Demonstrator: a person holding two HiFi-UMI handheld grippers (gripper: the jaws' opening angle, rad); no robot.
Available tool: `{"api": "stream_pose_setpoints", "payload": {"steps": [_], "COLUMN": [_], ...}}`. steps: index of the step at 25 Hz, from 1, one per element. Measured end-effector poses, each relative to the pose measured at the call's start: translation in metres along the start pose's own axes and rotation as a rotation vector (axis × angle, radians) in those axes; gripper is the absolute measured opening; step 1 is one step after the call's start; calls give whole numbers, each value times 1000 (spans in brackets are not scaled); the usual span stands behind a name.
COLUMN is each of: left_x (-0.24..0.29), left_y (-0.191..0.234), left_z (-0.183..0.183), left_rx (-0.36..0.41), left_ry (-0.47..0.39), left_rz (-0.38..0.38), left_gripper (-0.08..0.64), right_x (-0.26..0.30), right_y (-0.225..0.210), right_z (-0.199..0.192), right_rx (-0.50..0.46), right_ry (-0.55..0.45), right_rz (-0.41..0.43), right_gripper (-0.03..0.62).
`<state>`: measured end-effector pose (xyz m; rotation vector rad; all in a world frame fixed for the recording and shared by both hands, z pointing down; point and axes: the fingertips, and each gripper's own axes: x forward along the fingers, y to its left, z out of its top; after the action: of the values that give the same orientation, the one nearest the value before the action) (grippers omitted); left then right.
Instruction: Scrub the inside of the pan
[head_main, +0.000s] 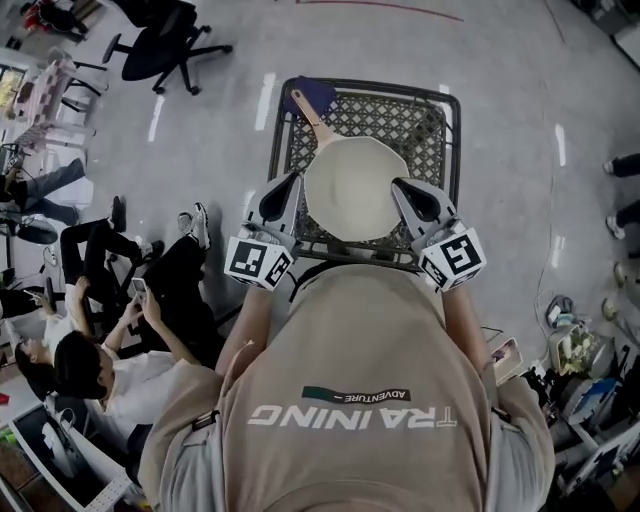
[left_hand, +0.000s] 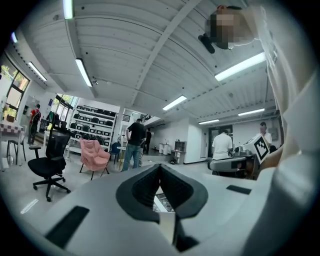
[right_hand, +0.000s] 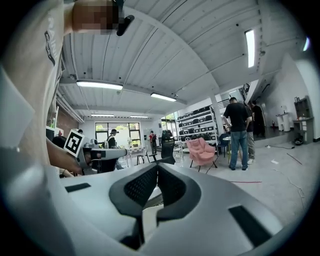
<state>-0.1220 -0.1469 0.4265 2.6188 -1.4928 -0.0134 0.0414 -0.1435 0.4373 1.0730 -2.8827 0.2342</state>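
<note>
A cream pan (head_main: 355, 185) with a wooden handle (head_main: 310, 116) lies on a black wire-mesh table (head_main: 432, 120) in the head view. Its inside faces up and its handle points to the far left. A blue pad (head_main: 318, 93) lies at the table's far left corner, by the handle's end. My left gripper (head_main: 292, 181) is at the pan's left rim and my right gripper (head_main: 399, 187) at its right rim. Both are shut with nothing between the fingers. In the gripper views the left gripper (left_hand: 160, 167) and the right gripper (right_hand: 157, 167) point out into the room, and the pan is hidden there.
People sit on the floor (head_main: 100, 330) close to the table's left. A black office chair (head_main: 165, 40) stands at the far left. Boxes and gear (head_main: 580, 370) crowd the right side. Farther off are a pink armchair (left_hand: 94, 155) and standing people (left_hand: 135, 142).
</note>
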Motion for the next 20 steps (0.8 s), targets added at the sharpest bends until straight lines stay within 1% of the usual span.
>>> {"api": "stream_pose_setpoints", "payload": {"steps": [6,9,11,15,20], "left_x": [-1,-1,5,13,13], "left_y": [11,15,11,6,1], "left_z": [-10,-18,-24,-30,-22], "left_rx": [-59,-66,-77,-85,-93], "left_ry": [-15,-3,-2,-17,-34], "left_rz": [-78,-105,-118,-119,-100], "left_gripper": [18,17,17,17,17], "right_x": [12,19,16,9,0], "right_y": [10,14,10,-3,-15], "right_z": [4,-1,-5,-14,-5], "right_rx": [-30,-17,-21,-21,-47], "right_ry": [41,58,74,91,57], "right_rz": [-77,-91,-96,-99,-92], "right_gripper": [18,18,18,18,18]}}
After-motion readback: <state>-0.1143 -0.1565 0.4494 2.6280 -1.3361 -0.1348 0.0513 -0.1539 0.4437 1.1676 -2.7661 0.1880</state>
